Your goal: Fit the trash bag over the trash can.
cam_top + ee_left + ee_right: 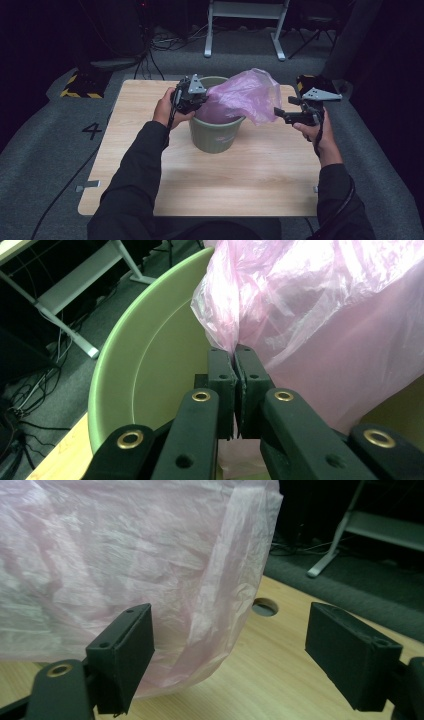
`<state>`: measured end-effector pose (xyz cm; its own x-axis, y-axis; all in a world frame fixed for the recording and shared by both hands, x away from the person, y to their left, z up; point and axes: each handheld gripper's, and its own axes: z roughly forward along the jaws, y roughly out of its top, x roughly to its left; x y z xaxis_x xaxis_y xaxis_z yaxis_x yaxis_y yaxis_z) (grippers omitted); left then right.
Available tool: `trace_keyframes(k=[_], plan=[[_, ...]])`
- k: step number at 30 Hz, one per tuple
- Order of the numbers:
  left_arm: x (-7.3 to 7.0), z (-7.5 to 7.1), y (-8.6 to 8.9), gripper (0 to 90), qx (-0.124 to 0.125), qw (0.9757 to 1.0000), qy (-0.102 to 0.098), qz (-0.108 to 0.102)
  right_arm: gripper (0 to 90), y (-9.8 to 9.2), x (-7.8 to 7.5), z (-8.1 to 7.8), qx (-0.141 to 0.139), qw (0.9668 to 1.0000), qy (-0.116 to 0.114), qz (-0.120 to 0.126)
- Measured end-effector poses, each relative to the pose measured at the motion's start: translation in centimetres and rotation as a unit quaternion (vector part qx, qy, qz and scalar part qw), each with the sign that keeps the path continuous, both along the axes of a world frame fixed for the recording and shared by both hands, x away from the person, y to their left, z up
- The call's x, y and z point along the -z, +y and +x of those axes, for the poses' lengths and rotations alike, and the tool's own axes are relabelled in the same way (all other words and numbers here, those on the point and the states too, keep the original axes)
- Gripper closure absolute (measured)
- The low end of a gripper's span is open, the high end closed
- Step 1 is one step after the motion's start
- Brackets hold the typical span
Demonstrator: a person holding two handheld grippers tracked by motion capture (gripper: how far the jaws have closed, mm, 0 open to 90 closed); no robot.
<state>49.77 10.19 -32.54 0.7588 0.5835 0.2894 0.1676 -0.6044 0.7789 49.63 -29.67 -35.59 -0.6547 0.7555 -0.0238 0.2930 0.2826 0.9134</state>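
Now, with the left gripper (192, 96) clamped tight on the bag (245, 95) at the bin (216, 135) rim, bring the right gripper (227, 655), its fingers (122, 650) spread wide and empty, onto the loose bag edge hanging past the bin's far side before closing.

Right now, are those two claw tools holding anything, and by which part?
The left gripper is shut on the pink bag, pinching a gathered fold of its edge above the green bin. The right gripper is open, holding nothing.
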Motion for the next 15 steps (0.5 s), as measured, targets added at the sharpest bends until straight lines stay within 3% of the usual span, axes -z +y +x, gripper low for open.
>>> trace_keyframes(k=[4,7,8,10,13,15], plan=[[0.0,0.1,0.1,87.0,0.000,1.0000,0.001,-0.004,20.1,0.6,1.1,1.2,-0.008,0.9998,0.016,0.012],[0.0,0.1,0.1,86.9,0.000,1.0000,0.001,-0.007,27.2,1.4,1.7,1.9,-0.014,0.9996,0.022,0.012],[0.0,0.1,0.2,86.8,0.000,1.0000,0.001,-0.008,32.5,1.7,1.8,1.9,-0.014,0.9996,0.020,0.011],[0.0,0.1,0.3,86.1,-0.001,1.0000,0.001,-0.008,51.3,2.3,1.9,2.0,-0.017,0.9998,0.012,0.008],[0.0,0.0,0.5,82.8,-0.005,0.9999,0.000,-0.014,71.0,2.8,2.0,1.7,-0.023,0.9997,0.003,-0.006],[0.1,0.0,0.6,80.5,-0.006,0.9998,0.001,-0.019,80.5,2.7,1.9,1.4,-0.025,0.9997,-0.007,-0.002]])
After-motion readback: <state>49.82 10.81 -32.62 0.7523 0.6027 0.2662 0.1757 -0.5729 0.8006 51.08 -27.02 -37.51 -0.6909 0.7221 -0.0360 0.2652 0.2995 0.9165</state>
